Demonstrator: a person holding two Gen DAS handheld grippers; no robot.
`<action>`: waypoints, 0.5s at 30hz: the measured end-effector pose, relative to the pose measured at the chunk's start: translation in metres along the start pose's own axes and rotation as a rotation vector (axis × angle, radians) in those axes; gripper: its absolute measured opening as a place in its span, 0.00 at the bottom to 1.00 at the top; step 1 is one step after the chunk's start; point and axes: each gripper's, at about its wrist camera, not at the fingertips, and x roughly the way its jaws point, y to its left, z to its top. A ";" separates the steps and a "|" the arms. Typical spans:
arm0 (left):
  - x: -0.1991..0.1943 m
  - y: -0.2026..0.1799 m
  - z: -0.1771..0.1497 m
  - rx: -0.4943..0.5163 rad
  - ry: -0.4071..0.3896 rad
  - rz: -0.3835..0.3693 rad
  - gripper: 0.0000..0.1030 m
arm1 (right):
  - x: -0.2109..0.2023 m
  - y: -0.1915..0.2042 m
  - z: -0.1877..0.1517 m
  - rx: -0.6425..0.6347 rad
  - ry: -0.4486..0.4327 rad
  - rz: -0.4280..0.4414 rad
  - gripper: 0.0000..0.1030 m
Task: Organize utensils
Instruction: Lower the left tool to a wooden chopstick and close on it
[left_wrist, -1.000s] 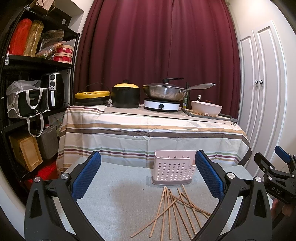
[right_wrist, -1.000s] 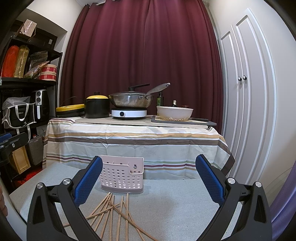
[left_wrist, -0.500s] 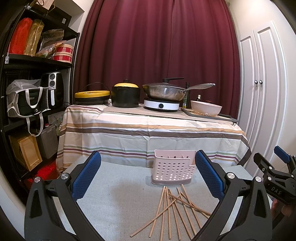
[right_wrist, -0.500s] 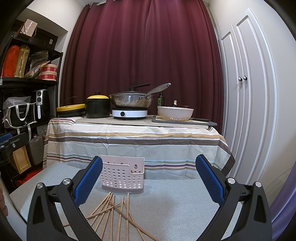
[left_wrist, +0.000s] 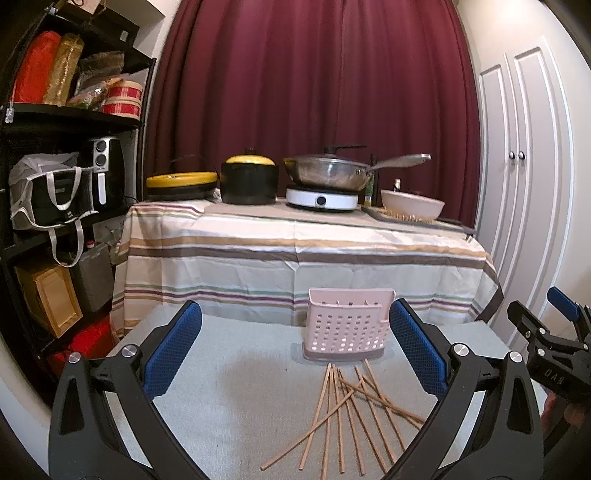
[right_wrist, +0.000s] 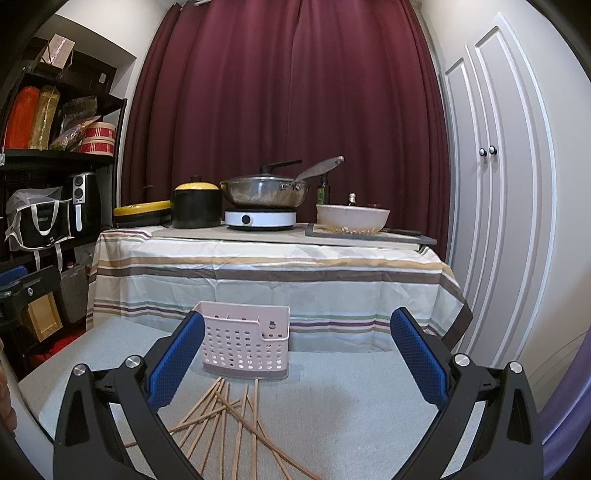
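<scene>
Item 1. Left gripper (left_wrist: 295, 350): nearest the lens, jaws spread wide, blue pads facing one another with nothing between them; held above the mat, apparently in readiness rather than mid-grasp

Item 2. Right gripper (right_wrist: 297, 354): likewise spread wide and empty, hovering above the mat; its body also shows at the right edge of the left wrist view, so the two tools sit side by side

Item 3. Chopsticks (left_wrist: 347, 410): the task's loose goods, a scatter of plain wooden sticks lying flat on the pale grey mat (left_wrist: 229, 398), several crossing one another, far ends fanned toward the holder. Judged untouched; the crossing suggests each must be lifted singly or the pile will shift

Item 4. Pink utensil holder (left_wrist: 347, 323): perforated plastic caddy standing upright on the mat just beyond the sticks' far ends, open top, inner dividers visible. Judged the destination; placed close so the carry is short. It is light and may tip or slide if nudged

Item 5. Striped tablecloth (left_wrist: 295, 254): drapes a table behind the mat

Item 6. On that table, left to right: yellow-lidded flat pan (left_wrist: 181, 182), black pot with yellow lid (left_wrist: 249, 181), steel wok (left_wrist: 328, 173) on a white induction hob (left_wrist: 321, 197), cream bowl (left_wrist: 412, 208)

Item 7. Background: black shelving (left_wrist: 70, 118) at left, maroon curtain (left_wrist: 314, 81), white cupboard doors (left_wrist: 524, 166) at right

Status: sorting judged not yet begun
</scene>
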 end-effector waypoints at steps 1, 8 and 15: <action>0.005 0.001 -0.004 0.002 0.013 0.001 0.96 | 0.002 0.000 -0.002 0.001 0.006 0.004 0.95; 0.050 0.012 -0.048 0.021 0.144 0.005 0.96 | 0.032 -0.006 -0.043 -0.017 0.111 0.027 0.95; 0.088 0.030 -0.110 0.064 0.267 0.024 0.96 | 0.065 -0.013 -0.092 -0.032 0.241 0.032 0.95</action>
